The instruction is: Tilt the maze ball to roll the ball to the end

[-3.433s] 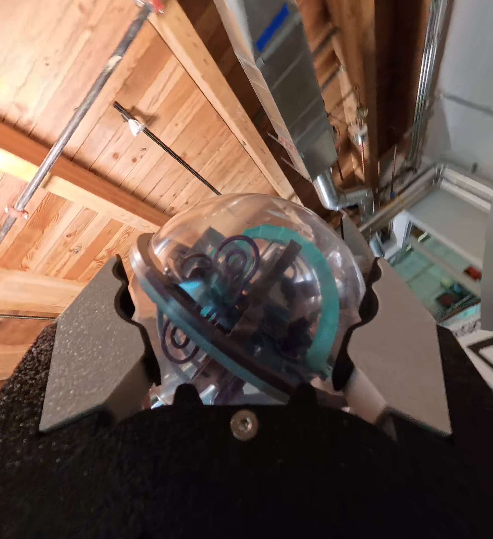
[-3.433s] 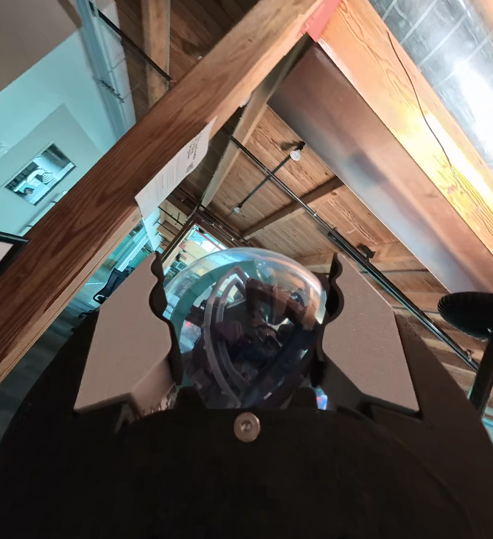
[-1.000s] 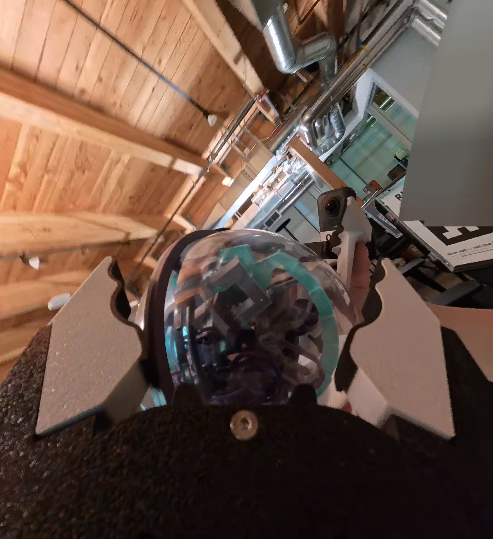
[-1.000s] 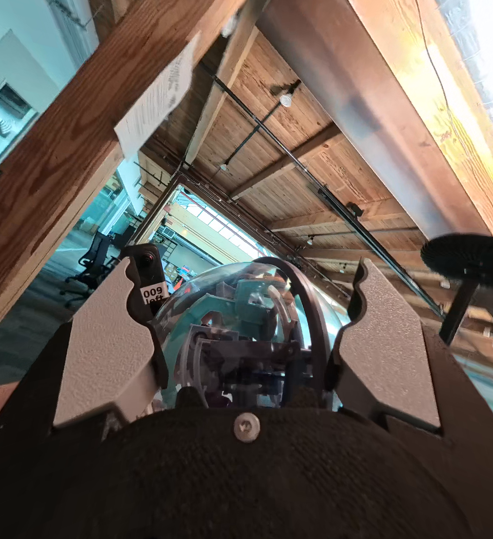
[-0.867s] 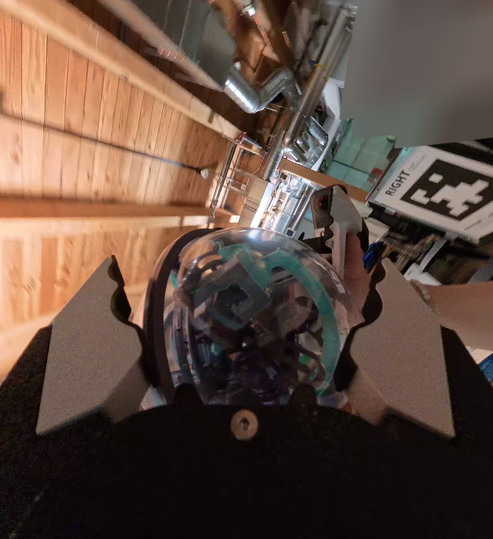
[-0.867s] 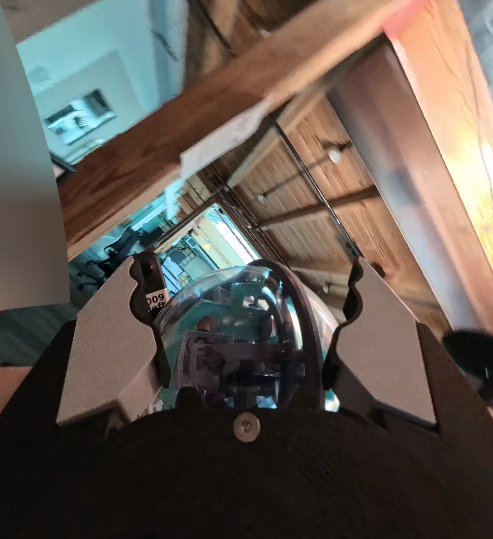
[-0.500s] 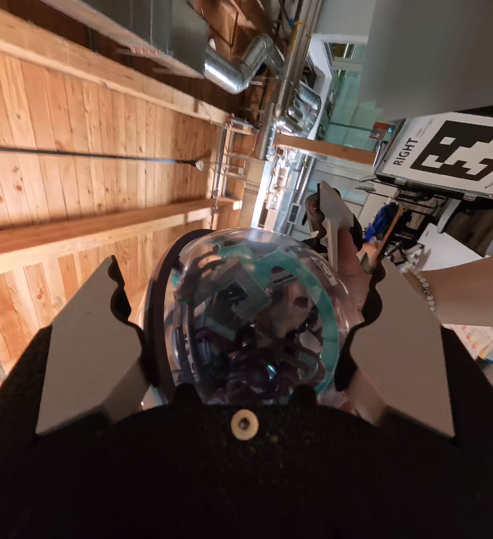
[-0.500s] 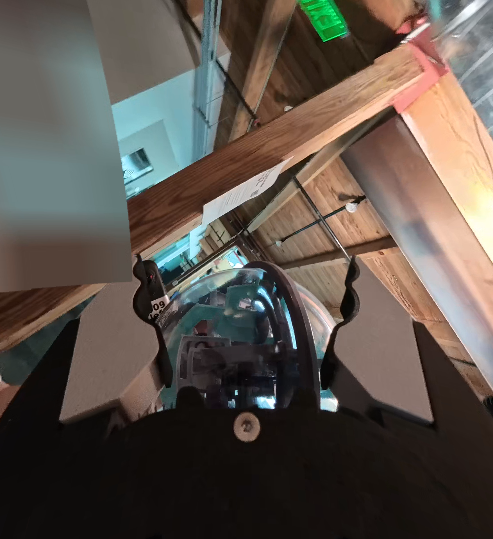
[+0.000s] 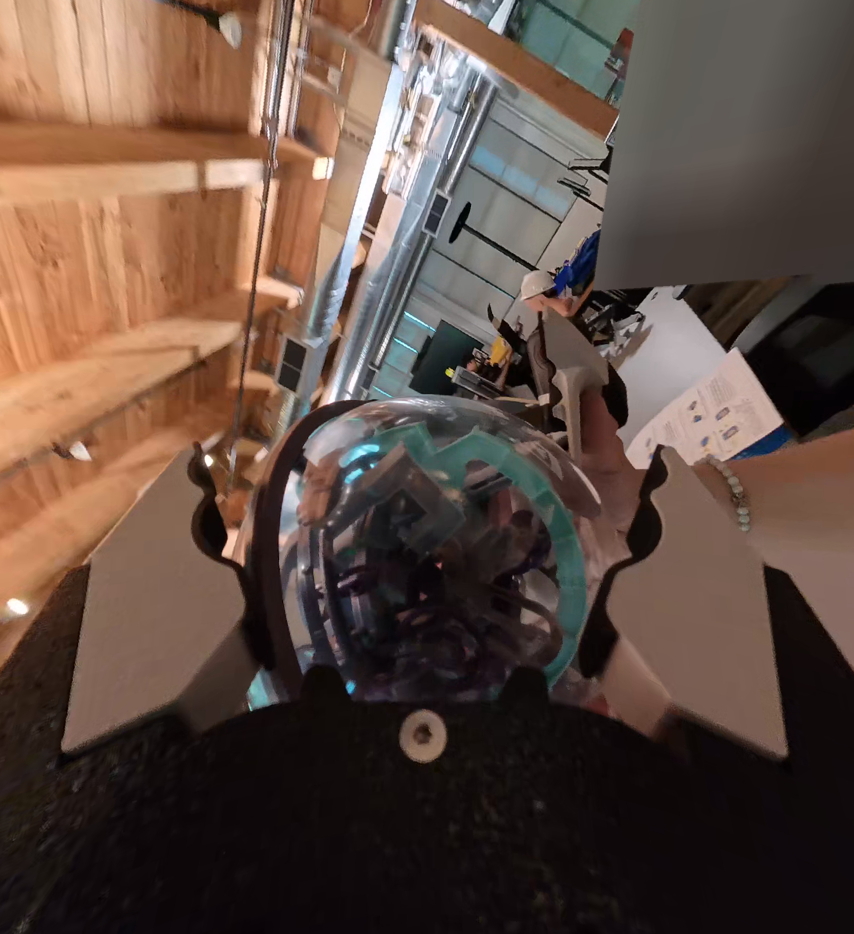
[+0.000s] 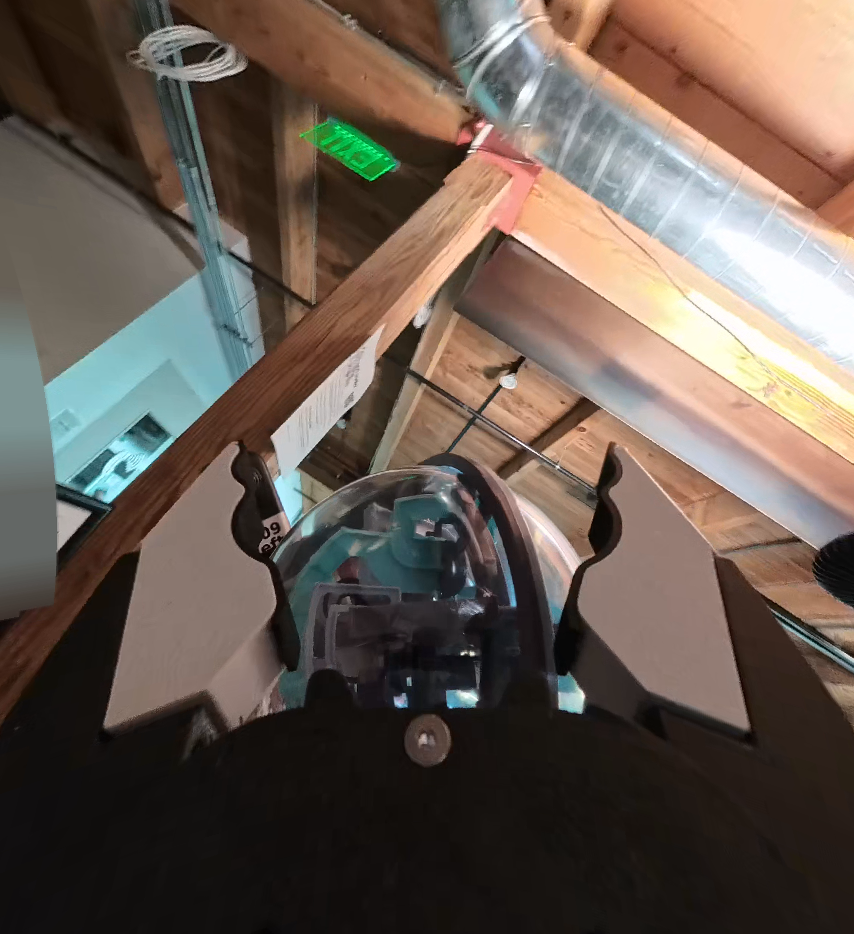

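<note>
We are mid-tilt: the clear plastic maze ball (image 9: 430, 546) with teal tracks sits pinched between our left gripper (image 9: 424, 551) and right gripper (image 10: 422, 566), dark seam at 11 o'clock; next, a slow roll, its small ball unseen

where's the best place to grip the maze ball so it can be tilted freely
Across its widest part, from two opposite sides, as both grippers do: the left gripper and right gripper each cup the maze ball in notched fingers. The smooth round shell offers no handle, so opposed cradling likely resists slipping.
</note>
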A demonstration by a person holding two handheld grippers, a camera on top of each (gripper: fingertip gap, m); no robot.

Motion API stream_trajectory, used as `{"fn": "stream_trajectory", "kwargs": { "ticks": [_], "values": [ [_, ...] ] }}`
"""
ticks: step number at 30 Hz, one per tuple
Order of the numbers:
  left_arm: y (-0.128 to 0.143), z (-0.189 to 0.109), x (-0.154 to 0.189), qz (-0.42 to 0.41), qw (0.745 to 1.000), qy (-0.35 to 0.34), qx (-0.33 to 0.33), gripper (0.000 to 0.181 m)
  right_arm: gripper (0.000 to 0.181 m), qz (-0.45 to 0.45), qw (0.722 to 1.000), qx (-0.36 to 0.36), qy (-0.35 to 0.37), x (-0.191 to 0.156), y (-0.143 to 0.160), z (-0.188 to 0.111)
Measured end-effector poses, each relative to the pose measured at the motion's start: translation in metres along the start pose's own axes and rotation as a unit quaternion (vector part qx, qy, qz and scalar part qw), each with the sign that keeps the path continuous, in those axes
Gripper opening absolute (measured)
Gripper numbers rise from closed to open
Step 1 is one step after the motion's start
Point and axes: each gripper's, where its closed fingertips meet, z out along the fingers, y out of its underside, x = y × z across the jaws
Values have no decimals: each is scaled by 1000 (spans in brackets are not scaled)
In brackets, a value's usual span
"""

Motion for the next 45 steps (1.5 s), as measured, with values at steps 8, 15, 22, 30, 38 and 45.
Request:
{"fn": "stream_trajectory", "kwargs": {
  "ticks": [8, 15, 22, 30, 38, 45],
  "values": [
    [39, 13, -1, -82, 995, 24, -48, 158, 129, 61, 995, 19, 79, 33, 17, -33],
    [46, 22, 3, -90, 995, 30, -38, 158, 128, 53, 995, 11, 89, 38, 13, -44],
    [36, 27, 8, -66, 997, 29, -28, 158, 126, 41, 996, 18, 72, 32, 0, -44],
    [24, 31, 14, -43, 998, 29, -35, 158, 124, 44, 997, 37, 59, 25, -13, -44],
    [17, 27, 20, -16, 998, 29, -45, 158, 122, 53, 996, 58, 46, 19, -17, -44],
    [10, 22, 28, -33, 998, 20, -57, 158, 121, 44, 997, 52, 43, 2, -18, -43]
  ]
}}
